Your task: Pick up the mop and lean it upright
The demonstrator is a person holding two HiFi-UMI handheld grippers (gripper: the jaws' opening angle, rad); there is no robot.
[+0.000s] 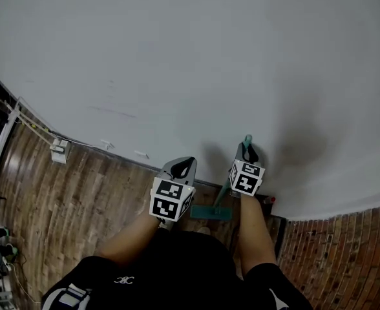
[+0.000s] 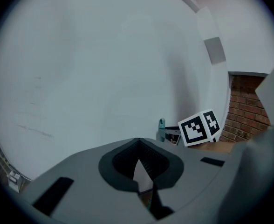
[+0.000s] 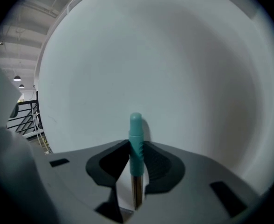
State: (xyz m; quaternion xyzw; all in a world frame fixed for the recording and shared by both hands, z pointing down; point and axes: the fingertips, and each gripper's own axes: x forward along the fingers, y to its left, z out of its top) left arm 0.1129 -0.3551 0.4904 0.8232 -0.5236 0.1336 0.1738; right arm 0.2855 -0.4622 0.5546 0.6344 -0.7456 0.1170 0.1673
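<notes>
Mop [image 1: 223, 193] is up near vertical against the white wall [image 1: 177, 57]. Its teal mop head [image 1: 211, 212] is down on the wood floor [image 1: 73, 199], close to the wall base and between the person's forearms.

Right hand-held gripper [image 1: 247, 152] is pinching the teal grip [image 3: 135, 141] at the top of the handle. Jaws are clamped either side of it, the grip end pokes out above them, and the bare metal shaft [image 3: 136, 190] runs down below. The tip sits close to the wall, with its shadow right behind it. Can't tell if it's actually touching.

Left hand-held gripper [image 1: 185, 165] is just beside the right one, on the left and a bit lower, pointing at the wall. Jaws are drawn together at the tips with nothing between them, and it's clear of the mop.

From the left gripper view the handle tip [image 2: 161, 127] shows next to the right gripper's marker cube [image 2: 200, 128].

Brick wall [image 1: 338, 250] is off to the right.
</notes>
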